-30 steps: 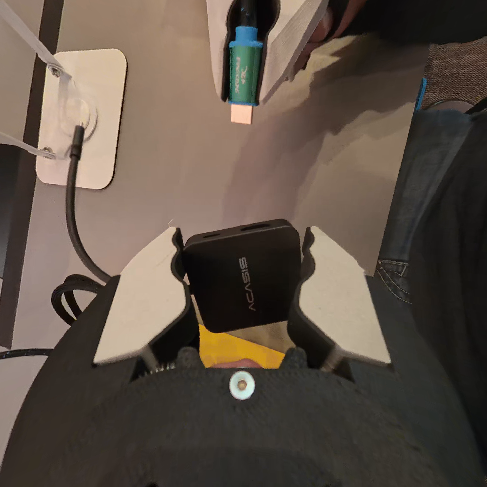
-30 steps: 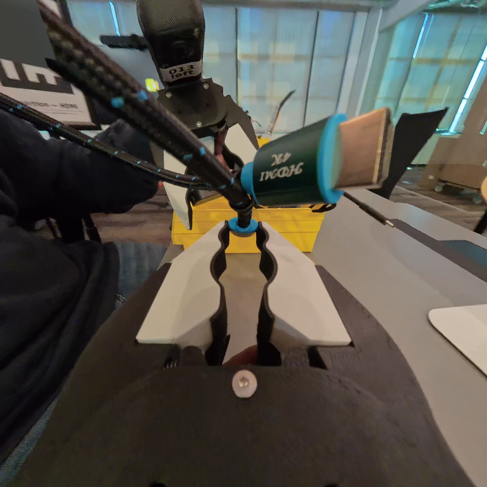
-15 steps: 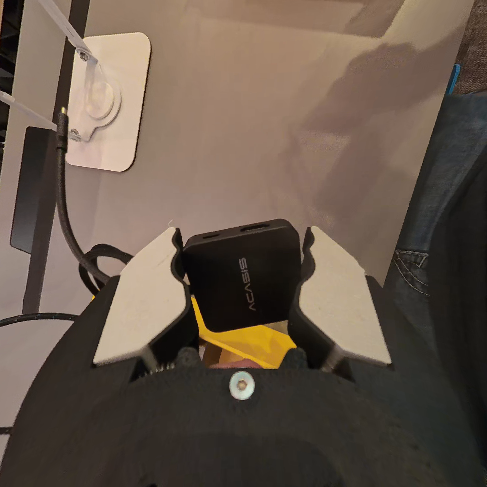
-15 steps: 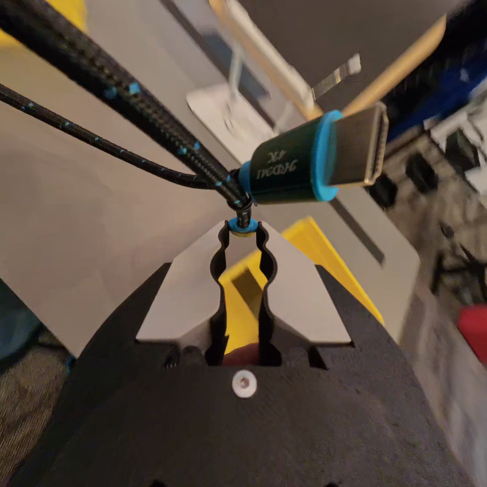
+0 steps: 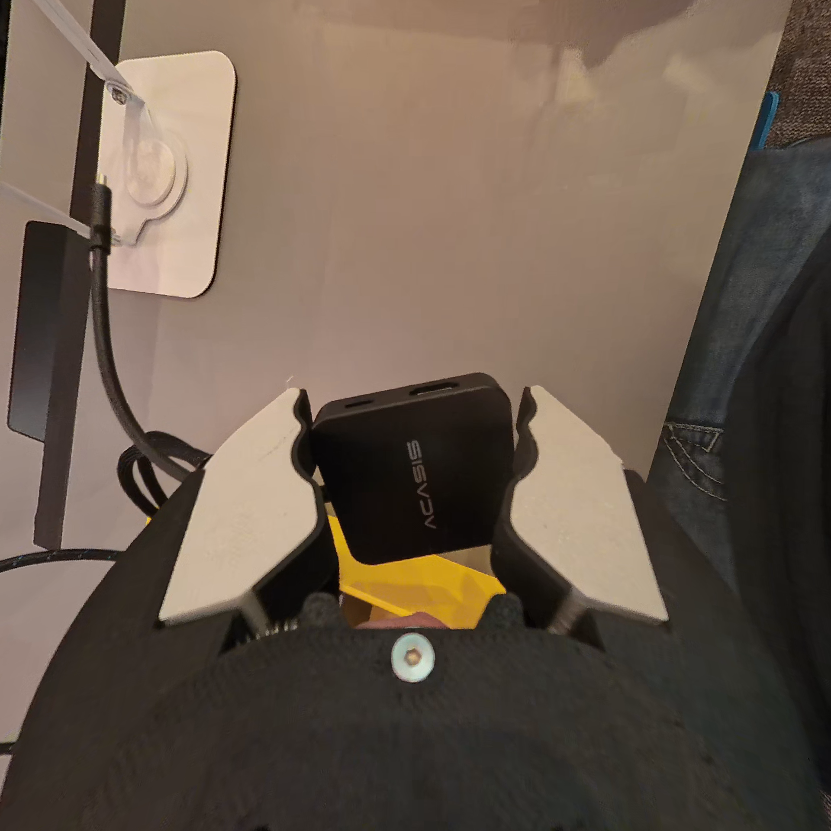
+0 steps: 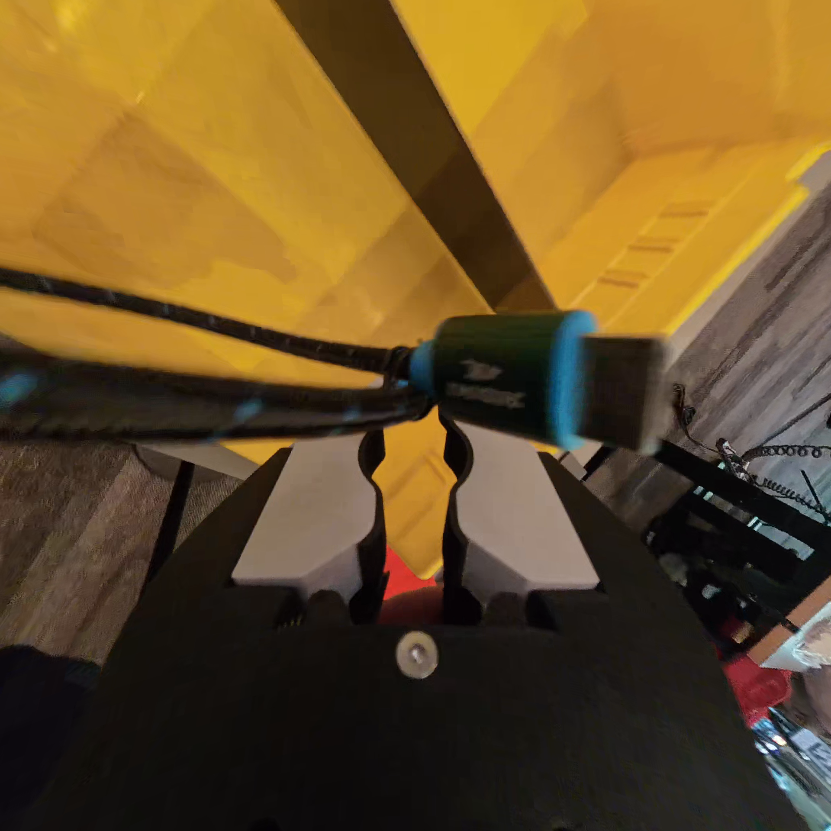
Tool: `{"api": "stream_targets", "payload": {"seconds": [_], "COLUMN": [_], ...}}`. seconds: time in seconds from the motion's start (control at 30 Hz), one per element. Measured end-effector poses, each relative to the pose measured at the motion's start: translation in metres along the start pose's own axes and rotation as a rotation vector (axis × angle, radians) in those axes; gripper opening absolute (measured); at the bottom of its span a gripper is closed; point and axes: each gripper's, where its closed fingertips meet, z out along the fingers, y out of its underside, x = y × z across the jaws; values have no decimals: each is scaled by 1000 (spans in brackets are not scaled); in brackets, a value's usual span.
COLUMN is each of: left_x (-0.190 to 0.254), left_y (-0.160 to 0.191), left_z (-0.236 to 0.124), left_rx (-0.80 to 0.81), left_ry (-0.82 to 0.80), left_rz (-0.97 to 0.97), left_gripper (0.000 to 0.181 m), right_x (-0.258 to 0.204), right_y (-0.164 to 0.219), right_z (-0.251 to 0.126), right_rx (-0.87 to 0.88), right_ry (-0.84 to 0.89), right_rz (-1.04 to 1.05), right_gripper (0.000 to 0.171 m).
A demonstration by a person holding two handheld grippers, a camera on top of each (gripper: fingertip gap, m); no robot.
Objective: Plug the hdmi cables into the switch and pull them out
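Left wrist view: the left gripper (image 5: 413,431), with pale grey fingers on a black body, is clenched on a flat, square, matt black plastic HDMI switch (image 5: 416,472), held at the picture's centre above a bare grey tabletop (image 5: 449,225). Two empty ports show on the switch's far edge, facing twelve o'clock. At ten o'clock a white rounded square base plate with a clear plastic stand (image 5: 166,175) sits on the table, and a plain black cable (image 5: 105,323) runs down from it towards eight o'clock. At three o'clock is a person's blue denim leg (image 5: 728,359). In the right wrist view, blurred by motion, the right gripper (image 6: 413,431) has its jaws nearly closed, grasping the black braided HDMI cable with blue flecks (image 6: 216,404) just behind its plug; the dark green plug with blue collars and a metal tip (image 6: 517,382) lies crosswise above the fingertips, pointing to three o'clock. A yellow plastic bin (image 6: 225,157) fills the background from nine to one o'clock. To do the insertion well, the plug would probably need turning until its metal tip faces a port squarely, then a straight push while the left gripper braces the switch; gripping the cable rather than the plug body may let it bend. The switch carries pale lettering on its top face, and the plug has light markings too blurred to read.
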Motion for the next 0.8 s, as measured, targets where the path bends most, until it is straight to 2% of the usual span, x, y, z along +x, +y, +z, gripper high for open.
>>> {"api": "stream_targets", "payload": {"seconds": [0.27,0.37,0.43,0.5,0.6,0.7,0.8], "left_x": [7,8,8,9,9,7,7], "left_y": [1,0,-2,-8,-21,-35,-53], "left_z": [9,11,11,11,12,13,13], "left_rx": [-15,-17,-8,13,40,46,73], "left_ry": [28,32,29,26,-10,-93,-196], "left_rz": [8,9,9,11,38,86,139], "left_gripper": [87,87,87,87,87,87,87], "right_x": [-6,2,6,7,-26,-95,-179], "right_y": [6,4,-4,-31,-104,-177,-231], "right_z": [28,24,10,-13,-69,-130,-164], "right_rx": [-171,-175,-114,45,430,797,989], "right_ry": [-78,-41,4,48,22,-109,-313], "right_rz": [-107,-118,-111,-109,-155,-228,-332], "right_gripper": [27,32,35,40,40,42,46]}}
